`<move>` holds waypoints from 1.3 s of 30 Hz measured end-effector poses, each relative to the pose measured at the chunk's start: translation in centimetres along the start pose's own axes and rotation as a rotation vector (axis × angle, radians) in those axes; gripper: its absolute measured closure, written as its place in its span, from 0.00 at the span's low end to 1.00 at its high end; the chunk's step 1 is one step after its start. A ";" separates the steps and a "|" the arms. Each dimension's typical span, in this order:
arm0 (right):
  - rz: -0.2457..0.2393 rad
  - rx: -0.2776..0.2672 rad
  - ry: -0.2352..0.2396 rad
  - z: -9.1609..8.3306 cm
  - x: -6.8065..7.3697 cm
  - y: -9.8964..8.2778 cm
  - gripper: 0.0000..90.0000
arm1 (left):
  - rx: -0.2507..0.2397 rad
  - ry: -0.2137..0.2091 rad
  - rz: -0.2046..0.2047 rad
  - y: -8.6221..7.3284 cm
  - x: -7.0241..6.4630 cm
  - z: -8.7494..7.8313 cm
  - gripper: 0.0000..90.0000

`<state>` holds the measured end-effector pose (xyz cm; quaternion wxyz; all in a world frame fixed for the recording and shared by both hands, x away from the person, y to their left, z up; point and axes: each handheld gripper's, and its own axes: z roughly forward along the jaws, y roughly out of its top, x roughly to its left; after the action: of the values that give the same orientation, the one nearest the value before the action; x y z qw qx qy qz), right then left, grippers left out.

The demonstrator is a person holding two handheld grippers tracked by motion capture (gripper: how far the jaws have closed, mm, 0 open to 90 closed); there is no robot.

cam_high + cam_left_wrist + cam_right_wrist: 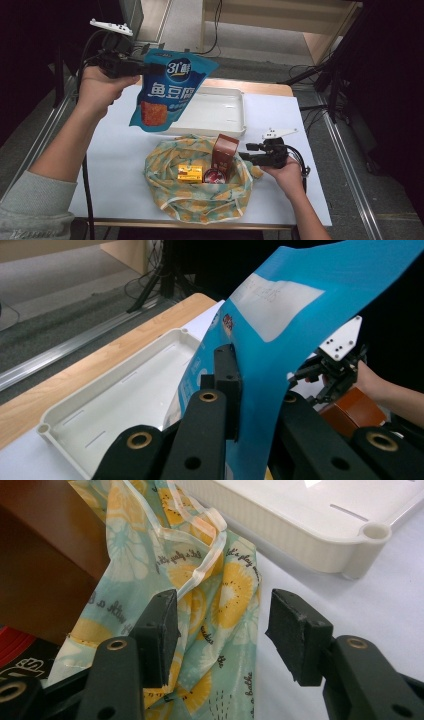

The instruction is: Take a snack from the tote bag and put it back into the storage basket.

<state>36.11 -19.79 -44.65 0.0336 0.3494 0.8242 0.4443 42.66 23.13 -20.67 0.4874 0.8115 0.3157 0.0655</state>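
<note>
A blue snack bag (170,90) (300,305) hangs in the air over the table's left half, and my left gripper (150,67) (257,395) is shut on its upper edge. Below lies an open green and yellow cloth bag (200,200) (220,595). Inside it are a brown box (225,150) (45,555), a small yellow box (190,173) and a red round item (214,176). My right gripper (245,152) (222,630) sits at the bag's right rim. Its jaws stand apart with a fold of cloth between them, not pinched.
A white plastic tray (235,117) (115,390) (300,535) rests behind the cloth bag on the white table cover (280,200). A wooden table edge (260,87) runs behind the tray. Cables and stands are on the floor beyond.
</note>
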 end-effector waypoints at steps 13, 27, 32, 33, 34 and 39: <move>0.003 -0.026 -0.005 -0.4 0.2 -0.2 0.52 | 0.022 0.006 -0.040 0.9 2.4 3.6 1.00; 0.020 -0.018 -0.019 -0.6 0.2 -0.8 0.52 | 0.048 0.011 -0.063 1.2 4.6 7.9 0.99; 0.019 -0.009 -0.025 -0.8 0.4 -1.1 0.52 | 0.067 0.021 -0.092 0.8 5.7 10.4 0.99; 0.018 -0.012 -0.025 -0.9 0.4 -1.2 0.52 | 0.065 0.025 -0.092 0.8 5.8 10.7 0.99; 0.018 -0.012 -0.025 -0.9 0.4 -1.2 0.52 | 0.065 0.025 -0.092 0.8 5.8 10.7 0.99; 0.024 -0.015 -0.032 -1.2 0.3 -1.5 0.52 | 0.035 0.011 -0.102 1.0 5.9 11.9 0.99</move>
<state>34.58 -21.04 -44.99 0.0440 0.3661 0.8160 0.4452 52.70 17.27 -27.22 0.4743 0.8022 0.3605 0.0393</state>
